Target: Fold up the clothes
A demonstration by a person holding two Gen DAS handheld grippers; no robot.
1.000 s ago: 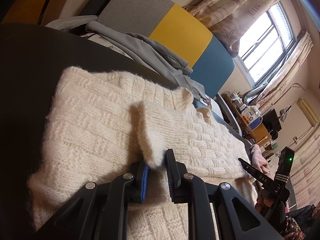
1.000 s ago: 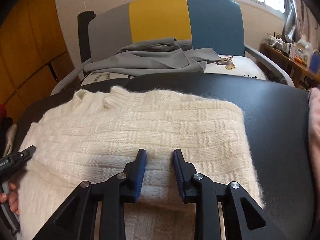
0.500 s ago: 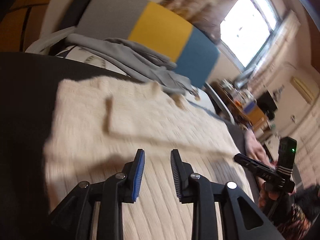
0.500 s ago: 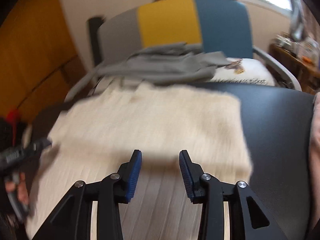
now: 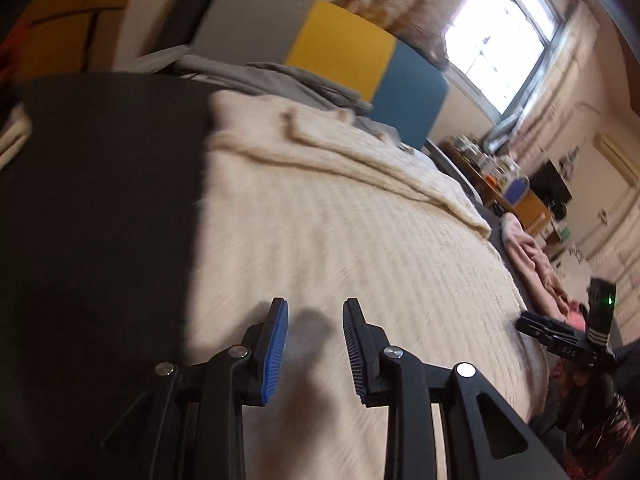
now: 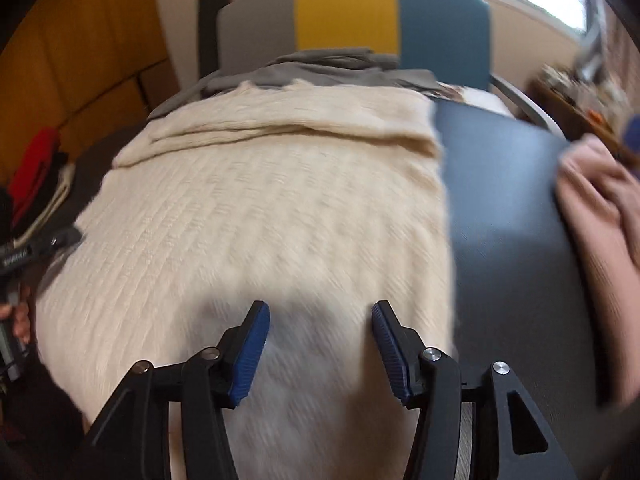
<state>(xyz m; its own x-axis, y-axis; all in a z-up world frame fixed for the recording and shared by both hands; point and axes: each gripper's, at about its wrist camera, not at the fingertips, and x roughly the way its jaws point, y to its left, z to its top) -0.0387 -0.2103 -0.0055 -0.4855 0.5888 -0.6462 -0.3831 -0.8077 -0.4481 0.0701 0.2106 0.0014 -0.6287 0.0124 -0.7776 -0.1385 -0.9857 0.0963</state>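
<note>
On the dark table point(image 6: 504, 200) lies a fluffy cream sweater point(image 6: 260, 208), spread out flat, with one part folded over along its far edge. Both pictures are a bit blurry. Low over the near end of the sweater is the left gripper point(image 5: 314, 340), with its two blue-padded jaws apart and nothing between them. The right gripper point(image 6: 320, 348) sits low over the near end too, close to the sweater's right edge, and its jaws are spread even wider, with nothing held. I cannot tell if either one touches the wool. From the left camera, the right gripper point(image 5: 560, 336) shows up far off at the right side, with a little green light on it. From the right camera, the left gripper point(image 6: 36, 248) peeks in at the left edge. Behind the table stands a chair point(image 6: 352, 28) with grey, yellow and blue parts on its back, and grey clothes point(image 6: 340, 68) are piled on it. A pink cloth point(image 6: 596, 208) lies on the right side of the table. Bright light comes through a window point(image 5: 500, 40).
</note>
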